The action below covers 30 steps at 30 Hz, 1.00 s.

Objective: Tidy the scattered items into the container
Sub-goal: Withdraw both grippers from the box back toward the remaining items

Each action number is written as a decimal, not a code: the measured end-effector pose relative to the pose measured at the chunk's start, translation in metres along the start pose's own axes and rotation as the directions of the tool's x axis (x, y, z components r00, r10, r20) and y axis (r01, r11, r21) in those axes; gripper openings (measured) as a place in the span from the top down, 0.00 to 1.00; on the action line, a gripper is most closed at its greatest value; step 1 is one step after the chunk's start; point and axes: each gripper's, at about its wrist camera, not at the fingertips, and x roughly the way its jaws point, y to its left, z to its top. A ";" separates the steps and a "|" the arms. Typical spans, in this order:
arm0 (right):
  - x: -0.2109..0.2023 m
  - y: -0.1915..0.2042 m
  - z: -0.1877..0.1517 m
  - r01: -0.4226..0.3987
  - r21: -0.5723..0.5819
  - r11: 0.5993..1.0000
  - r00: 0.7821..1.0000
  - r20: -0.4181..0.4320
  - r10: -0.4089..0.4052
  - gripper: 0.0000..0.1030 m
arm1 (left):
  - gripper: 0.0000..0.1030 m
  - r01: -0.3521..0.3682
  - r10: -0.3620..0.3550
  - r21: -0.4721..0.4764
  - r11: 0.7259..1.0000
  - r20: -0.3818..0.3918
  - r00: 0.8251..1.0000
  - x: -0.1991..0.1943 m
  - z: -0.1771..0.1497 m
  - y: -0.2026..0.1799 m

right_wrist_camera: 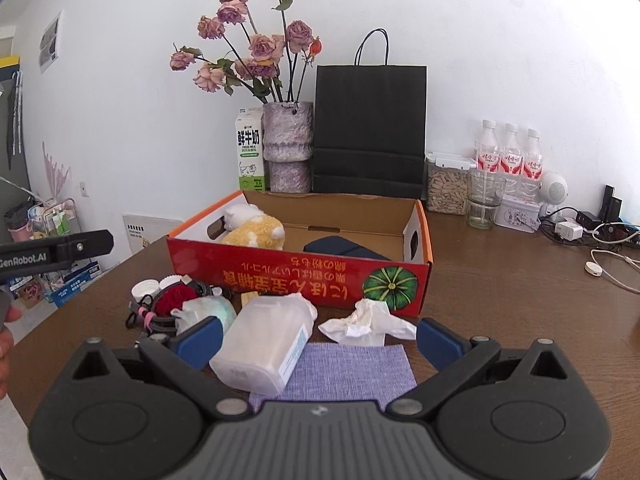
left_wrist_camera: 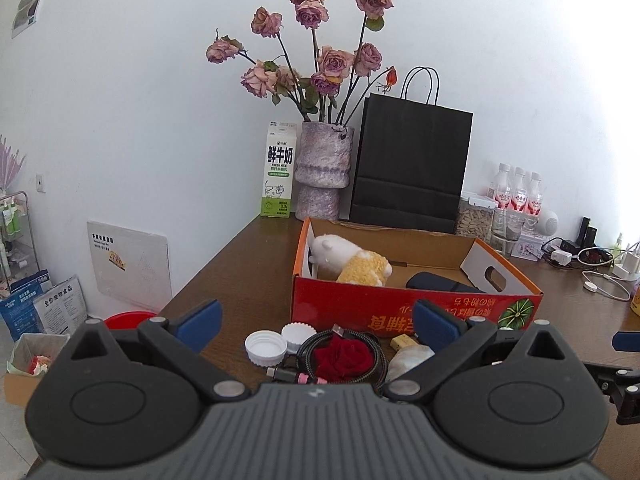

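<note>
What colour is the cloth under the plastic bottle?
Light purple cloth, woven texture; clearest in the right wrist view.

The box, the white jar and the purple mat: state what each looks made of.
Box: corrugated cardboard, glossy red print outside, raw brown inside with cut handle holes.
White jar: likely plastic, a frosted, milky, translucent body lying on its side.
Purple mat: woven fabric by its speckled weave, matte; the fibre is unclear.

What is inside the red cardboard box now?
In the red cardboard box lie a white and yellow plush toy at its left end and a dark blue case toward the right. The near wall hides the floor just behind it.
</note>
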 end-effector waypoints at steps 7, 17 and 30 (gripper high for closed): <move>-0.001 -0.001 -0.025 0.003 0.011 1.000 0.998 -0.056 -0.003 0.00 | 0.00 -0.006 0.006 -0.006 1.000 -0.030 1.000 -0.011 -0.022 0.008; -0.005 0.002 -0.039 0.002 0.015 1.000 0.997 -0.080 0.000 0.00 | 0.00 -0.017 0.017 -0.009 1.000 -0.057 0.998 -0.015 -0.032 0.010; 0.014 0.003 -0.043 -0.005 0.029 1.000 0.993 -0.120 0.009 0.00 | 0.00 -0.048 0.046 -0.017 0.999 -0.094 0.995 -0.004 -0.038 0.020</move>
